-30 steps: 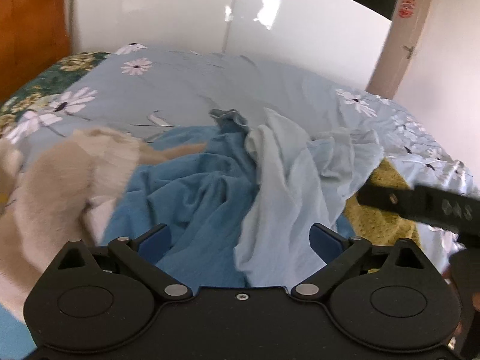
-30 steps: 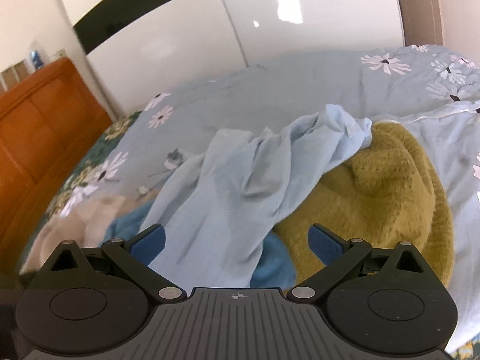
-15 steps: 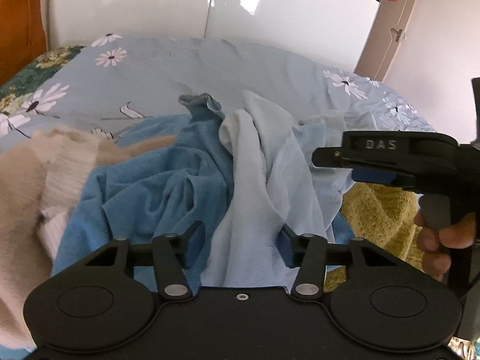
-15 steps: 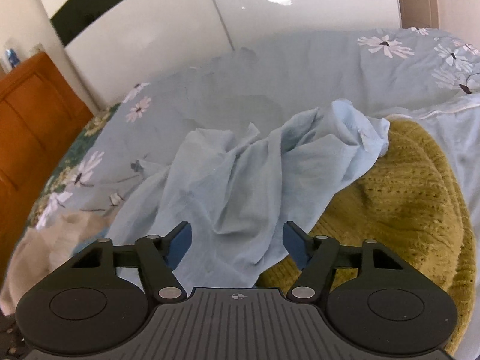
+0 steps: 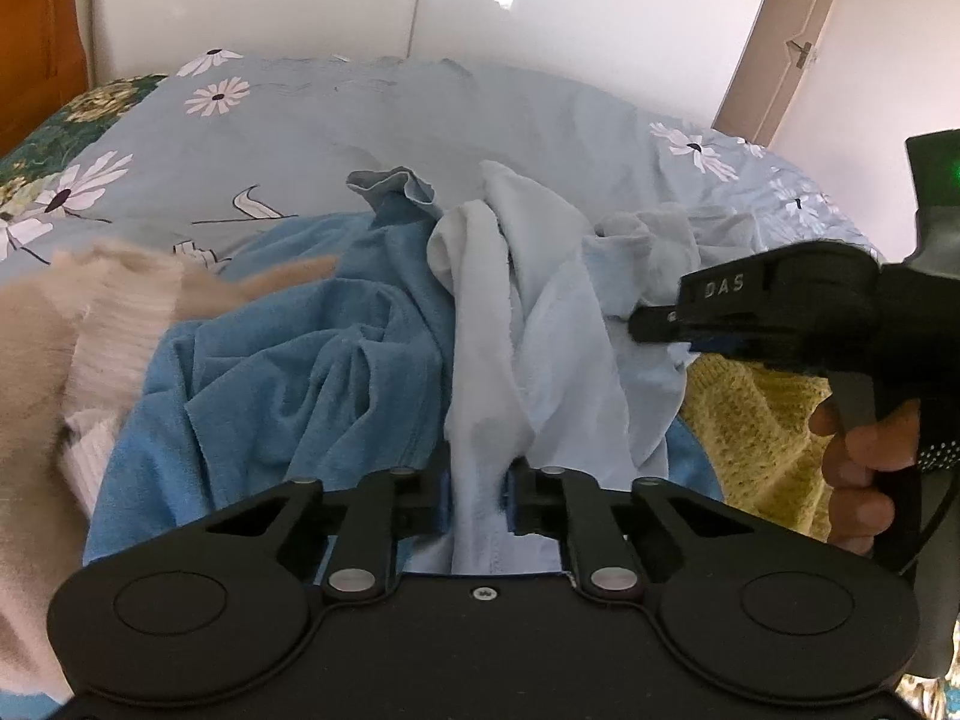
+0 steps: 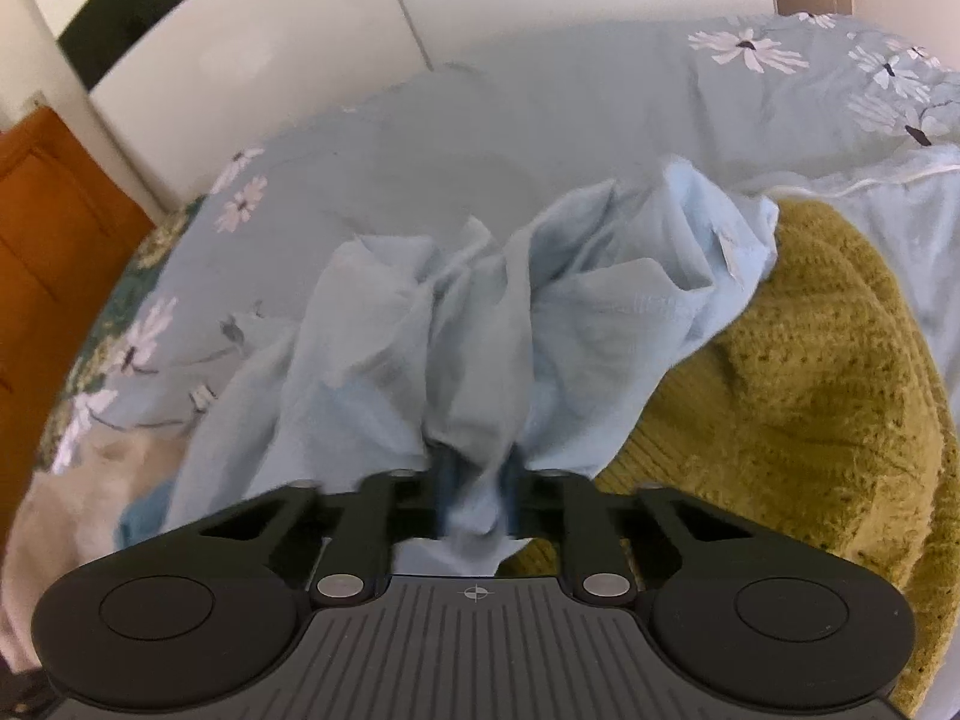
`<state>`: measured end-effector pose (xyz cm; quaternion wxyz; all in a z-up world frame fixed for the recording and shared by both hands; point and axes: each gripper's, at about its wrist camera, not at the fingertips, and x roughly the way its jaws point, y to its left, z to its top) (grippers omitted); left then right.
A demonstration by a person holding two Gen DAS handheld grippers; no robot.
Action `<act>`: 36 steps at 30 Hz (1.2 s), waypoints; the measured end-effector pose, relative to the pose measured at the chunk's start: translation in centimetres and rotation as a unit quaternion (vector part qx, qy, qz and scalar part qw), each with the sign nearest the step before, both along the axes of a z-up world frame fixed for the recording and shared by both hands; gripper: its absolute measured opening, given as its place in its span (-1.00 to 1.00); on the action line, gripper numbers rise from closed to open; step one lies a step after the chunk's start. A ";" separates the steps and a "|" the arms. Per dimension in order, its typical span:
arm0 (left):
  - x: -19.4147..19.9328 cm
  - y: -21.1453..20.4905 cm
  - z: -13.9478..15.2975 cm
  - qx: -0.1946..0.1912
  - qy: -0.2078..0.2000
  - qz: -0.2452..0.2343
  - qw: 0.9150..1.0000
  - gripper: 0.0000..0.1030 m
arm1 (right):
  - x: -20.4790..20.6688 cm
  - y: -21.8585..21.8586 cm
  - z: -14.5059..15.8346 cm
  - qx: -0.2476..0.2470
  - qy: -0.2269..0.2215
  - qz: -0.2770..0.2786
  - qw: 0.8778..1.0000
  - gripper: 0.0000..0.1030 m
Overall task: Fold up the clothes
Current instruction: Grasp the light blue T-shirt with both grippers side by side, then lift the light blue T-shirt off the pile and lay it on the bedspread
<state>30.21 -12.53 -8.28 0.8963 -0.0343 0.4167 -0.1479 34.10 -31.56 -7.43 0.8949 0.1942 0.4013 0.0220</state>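
Fingers of your left gripper [image 5: 477, 495] are pinched tight on a fold of the pale blue shirt [image 5: 540, 324], and your right gripper [image 6: 477, 495] clamps another bunch of the same shirt [image 6: 480, 330]. It lies crumpled on the flowered bedspread [image 5: 336, 138], draped over a darker blue garment [image 5: 288, 384] and a mustard knitted sweater [image 6: 798, 372]. Beside it sits a beige sweater [image 5: 78, 324]. Your right gripper's side reads "DAS" [image 5: 723, 288].
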 end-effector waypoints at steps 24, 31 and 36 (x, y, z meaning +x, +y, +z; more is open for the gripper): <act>-17.5 7.4 11.1 -0.053 -0.011 -0.014 0.998 -0.85 | -19.8 0.6 11.2 0.118 -0.086 0.075 0.986 -0.95; -28.6 11.1 10.5 -0.028 0.035 -0.032 0.998 -0.85 | -30.7 3.9 9.9 0.135 -0.020 0.094 0.986 -0.95; -36.6 13.3 8.4 0.000 0.084 -0.054 0.995 -0.93 | -38.2 6.0 7.2 0.155 0.050 0.088 0.983 -0.95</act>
